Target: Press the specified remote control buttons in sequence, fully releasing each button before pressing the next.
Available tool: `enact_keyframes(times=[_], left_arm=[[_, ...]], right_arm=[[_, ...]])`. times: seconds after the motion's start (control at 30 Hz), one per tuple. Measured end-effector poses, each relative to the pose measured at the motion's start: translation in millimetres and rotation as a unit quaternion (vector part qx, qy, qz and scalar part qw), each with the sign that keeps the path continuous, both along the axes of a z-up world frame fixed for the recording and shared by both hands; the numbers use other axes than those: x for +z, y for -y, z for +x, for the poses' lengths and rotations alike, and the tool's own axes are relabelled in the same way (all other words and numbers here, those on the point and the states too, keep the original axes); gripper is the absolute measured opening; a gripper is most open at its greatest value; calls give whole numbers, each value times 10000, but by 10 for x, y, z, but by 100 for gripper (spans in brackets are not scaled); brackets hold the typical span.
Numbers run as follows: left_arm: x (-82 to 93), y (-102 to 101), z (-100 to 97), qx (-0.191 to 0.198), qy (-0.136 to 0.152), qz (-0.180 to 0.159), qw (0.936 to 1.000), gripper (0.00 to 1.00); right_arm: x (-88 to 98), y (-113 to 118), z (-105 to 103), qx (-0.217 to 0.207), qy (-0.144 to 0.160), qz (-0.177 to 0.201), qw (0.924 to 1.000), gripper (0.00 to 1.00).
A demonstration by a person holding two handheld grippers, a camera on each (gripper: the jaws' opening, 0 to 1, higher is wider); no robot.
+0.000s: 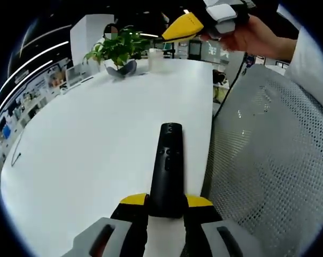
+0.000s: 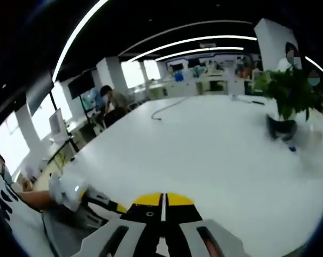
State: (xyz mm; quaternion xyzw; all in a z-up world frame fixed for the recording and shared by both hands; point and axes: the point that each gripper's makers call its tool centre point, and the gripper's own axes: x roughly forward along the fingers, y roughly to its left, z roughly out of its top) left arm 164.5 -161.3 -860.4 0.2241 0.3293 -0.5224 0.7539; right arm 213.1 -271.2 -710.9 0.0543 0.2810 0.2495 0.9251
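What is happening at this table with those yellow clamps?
A person holds a clamp tool in each hand. The left gripper grips the near end of a black remote control over the white table. The right gripper is shut and empty, raised above the table near a potted plant. No button is being pressed.
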Motion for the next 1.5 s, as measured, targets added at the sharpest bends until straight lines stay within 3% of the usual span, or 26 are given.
enact_keyframes(times=[0.1, 0.2, 0.3, 0.37, 0.5, 0.67, 0.83, 0.9, 0.97, 1.1, 1.27, 1.5], left_arm=[[-3, 0, -1, 13, 4, 16, 10000, 24], [-1, 1, -1, 17, 2, 30, 10000, 24], [-1, 7, 3, 20, -22, 88, 10000, 24], [-4, 8, 4, 12, -48, 125, 9999, 24], [-5, 10, 1, -8, -73, 217, 9997, 24], [-8, 5, -2, -98, -77, 271, 9996, 24], [-11, -5, 5, -371, -102, 371, 9986, 24], [-13, -20, 14, -495, -91, 452, 9977, 24], [-13, -27, 30, -573, -73, 502, 9971, 24], [-10, -49, 83, -719, -112, 551, 9958, 23], [-18, -65, 147, -887, -191, 655, 9937, 23], [-15, -63, 296, -1066, -74, 763, 9913, 23]], right_arm=[[39, 86, 28, -232, 277, -17, 9993, 6], [11, 119, 41, -324, 234, 2, 9992, 12], [-8, 195, 69, -428, 464, -260, 9977, 18], [-14, 209, 50, -458, 544, -277, 9971, 26], [71, 240, 42, -599, 1051, -175, 9925, 45], [38, 342, 99, -856, 1131, -295, 9895, 64], [53, 489, 175, -1341, 1389, -315, 9807, 83], [74, 542, 171, -1426, 1452, -568, 9774, 84], [146, 580, 176, -1556, 1718, -583, 9710, 84], [58, 618, 182, -1639, 1437, -535, 9745, 89], [89, 610, 182, -1647, 1600, -662, 9710, 99], [1, 586, 201, -1527, 1469, -910, 9731, 99]])
